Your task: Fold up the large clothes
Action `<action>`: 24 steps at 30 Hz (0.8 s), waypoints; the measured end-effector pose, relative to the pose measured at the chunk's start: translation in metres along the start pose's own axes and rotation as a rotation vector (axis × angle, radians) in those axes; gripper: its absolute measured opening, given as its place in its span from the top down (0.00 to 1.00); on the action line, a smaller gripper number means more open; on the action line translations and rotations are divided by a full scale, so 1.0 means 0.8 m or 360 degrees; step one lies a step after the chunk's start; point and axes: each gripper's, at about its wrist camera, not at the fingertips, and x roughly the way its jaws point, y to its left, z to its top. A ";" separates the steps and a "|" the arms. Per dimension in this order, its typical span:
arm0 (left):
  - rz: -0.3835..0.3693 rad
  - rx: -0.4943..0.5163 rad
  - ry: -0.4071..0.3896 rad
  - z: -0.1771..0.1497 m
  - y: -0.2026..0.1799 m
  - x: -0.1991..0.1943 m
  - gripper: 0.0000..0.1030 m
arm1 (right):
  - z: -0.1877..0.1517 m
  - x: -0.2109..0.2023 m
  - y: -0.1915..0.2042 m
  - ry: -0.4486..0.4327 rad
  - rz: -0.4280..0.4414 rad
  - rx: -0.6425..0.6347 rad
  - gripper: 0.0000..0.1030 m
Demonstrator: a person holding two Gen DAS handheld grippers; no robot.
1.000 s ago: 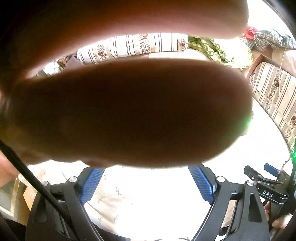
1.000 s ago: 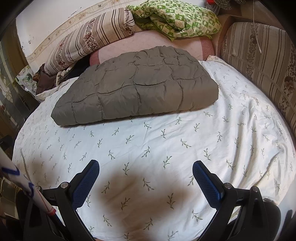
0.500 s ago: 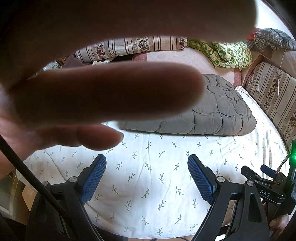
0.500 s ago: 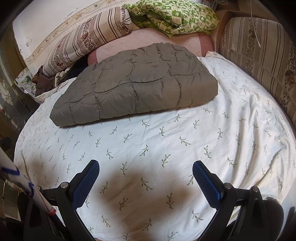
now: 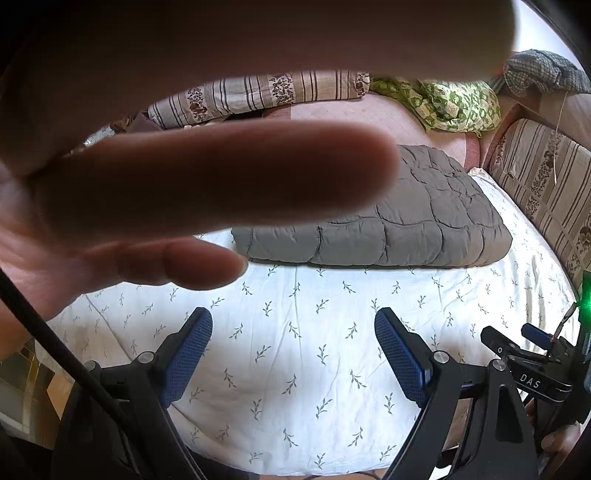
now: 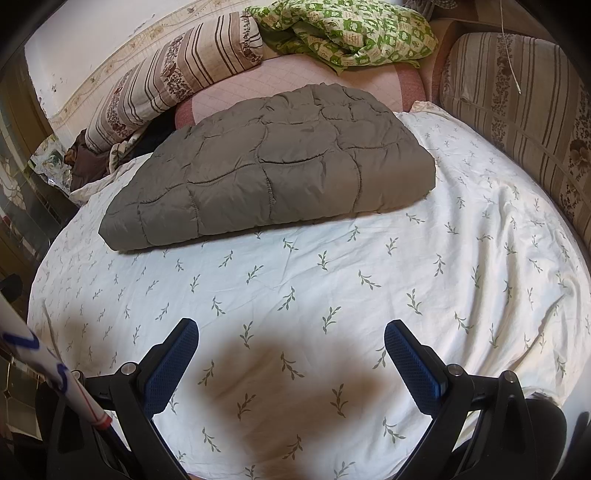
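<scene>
A grey quilted garment [image 6: 273,166] lies folded into a thick pad on the far half of the bed's leaf-print sheet [image 6: 332,277]. In the left wrist view the same grey quilted garment [image 5: 436,218] shows to the right, partly hidden by a person's hand [image 5: 192,184] held close in front of the lens. My left gripper [image 5: 293,332] hovers open over bare sheet near the bed's front edge, nothing between its blue pads. My right gripper [image 6: 291,343] is likewise open above the sheet, well short of the garment.
Striped pillows [image 6: 177,81] and a green patterned blanket [image 6: 351,29] lie at the head of the bed. A striped cushion [image 6: 517,110] lines the right side. A pink mattress pad [image 6: 288,77] shows behind the garment. The other gripper's black body [image 5: 535,369] sits at the right in the left wrist view.
The hand covering the left wrist lens has drawn back up and to the left, uncovering the bed and the grey garment. Both grippers have stayed open and nearly still.
</scene>
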 end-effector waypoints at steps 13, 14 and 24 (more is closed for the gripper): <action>-0.0194 -0.0068 0.0137 0.009 -0.004 0.058 0.08 | 0.012 0.002 -0.007 -0.0028 -0.0037 -0.0011 0.01; -0.0195 -0.0098 0.0130 0.010 -0.004 0.063 0.08 | 0.013 0.003 -0.008 -0.0030 -0.0043 -0.0013 0.01; -0.0047 -0.0037 0.0024 0.029 -0.018 0.079 0.08 | 0.030 0.020 -0.020 -0.0033 -0.0090 -0.0033 0.01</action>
